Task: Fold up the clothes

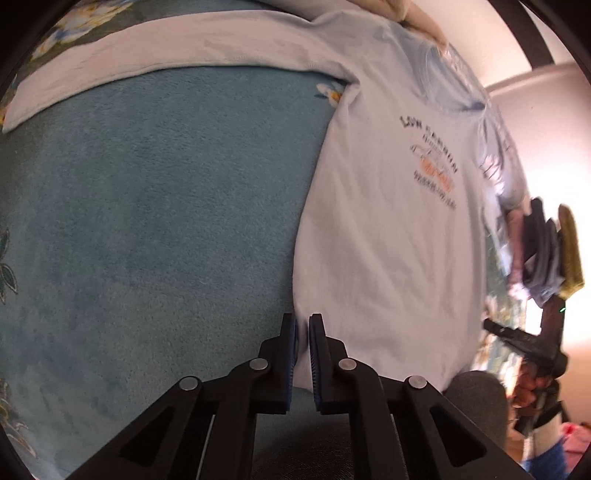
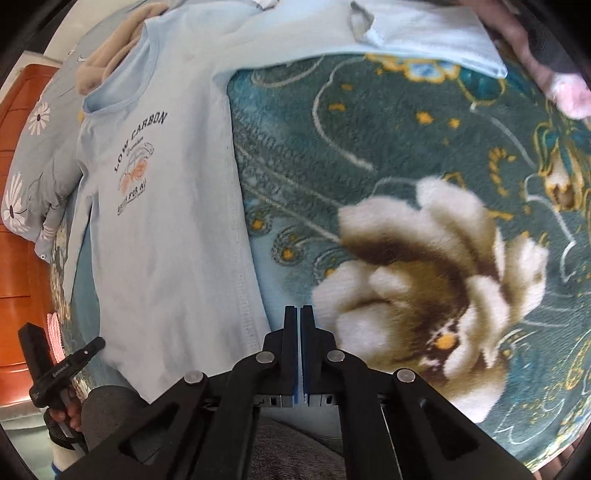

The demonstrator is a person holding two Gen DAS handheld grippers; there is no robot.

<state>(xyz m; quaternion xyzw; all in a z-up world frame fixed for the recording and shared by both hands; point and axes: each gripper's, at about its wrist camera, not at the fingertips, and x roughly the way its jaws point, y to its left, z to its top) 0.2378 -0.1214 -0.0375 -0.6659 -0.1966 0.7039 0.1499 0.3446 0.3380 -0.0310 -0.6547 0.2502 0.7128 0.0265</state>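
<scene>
In the left wrist view, the left tongs point(image 1: 303, 321) are seen nearly closed, with a thin gap between the blue pads point(image 1: 291, 354); the shirt's hem appears to run into that gap, though a firm grip cannot be confirmed. The pale blue shirt point(image 1: 388, 229) is spread flat ahead and to the right of these tongs, its printed logo point(image 1: 434, 166) farther ahead. One sleeve point(image 1: 147, 66) is stretched out far ahead to the left. The teal blanket point(image 1: 147, 221) is shown bare to the left of the tongs. The right tongs point(image 1: 517, 339) are glimpsed at the far right, held in a hand point(image 1: 532, 387).

In the right wrist view, the right tongs point(image 2: 299, 314) are seen shut, pads together, with nothing visibly between them. The shirt point(image 2: 166, 240) is laid out ahead and to the left, its hem corner just beside the tips. The other sleeve point(image 2: 424, 33) is extended far ahead to the right. A large cream flower point(image 2: 424, 280) on the blanket point(image 2: 369, 129) is found just to the right. The left tongs point(image 2: 62, 365) are visible at the lower left.
</scene>
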